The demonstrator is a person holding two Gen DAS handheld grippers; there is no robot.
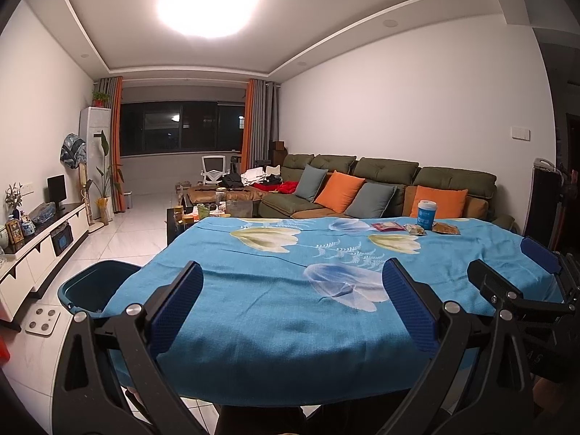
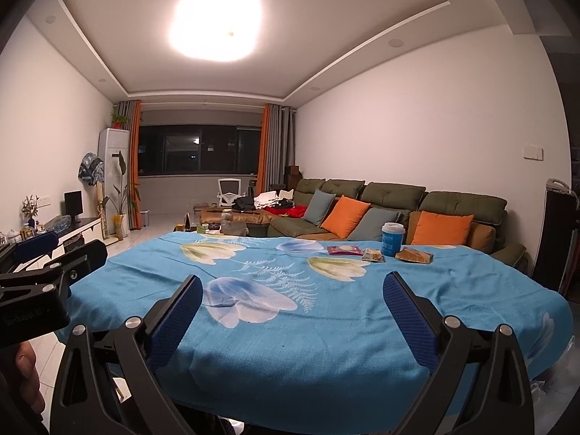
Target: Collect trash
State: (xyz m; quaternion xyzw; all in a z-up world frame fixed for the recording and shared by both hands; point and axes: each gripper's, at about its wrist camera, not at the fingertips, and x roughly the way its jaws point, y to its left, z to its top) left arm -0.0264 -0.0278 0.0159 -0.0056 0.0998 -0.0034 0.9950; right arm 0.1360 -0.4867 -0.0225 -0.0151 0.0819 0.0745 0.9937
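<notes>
A table under a blue flowered cloth [image 1: 275, 311] [image 2: 326, 326] fills both views. At its far right edge stand a blue paper cup with a white lid [image 1: 425, 214] [image 2: 392, 239] and three snack wrappers: a red one [image 1: 387, 227] [image 2: 344, 251], a small one [image 1: 415, 230] [image 2: 373, 255] and an orange-brown one [image 1: 446, 228] [image 2: 414, 255]. My left gripper [image 1: 293, 302] is open and empty over the near edge. My right gripper [image 2: 293, 313] is open and empty beside it, also showing in the left wrist view [image 1: 507, 272]. A dark teal bin [image 1: 96, 288] stands on the floor left of the table.
A green sofa with orange and grey cushions [image 1: 362, 190] runs behind the table on the right. A cluttered coffee table [image 1: 217, 203] lies beyond the far edge. A white TV cabinet [image 1: 40, 250] lines the left wall. A bathroom scale [image 1: 42, 320] lies on the floor.
</notes>
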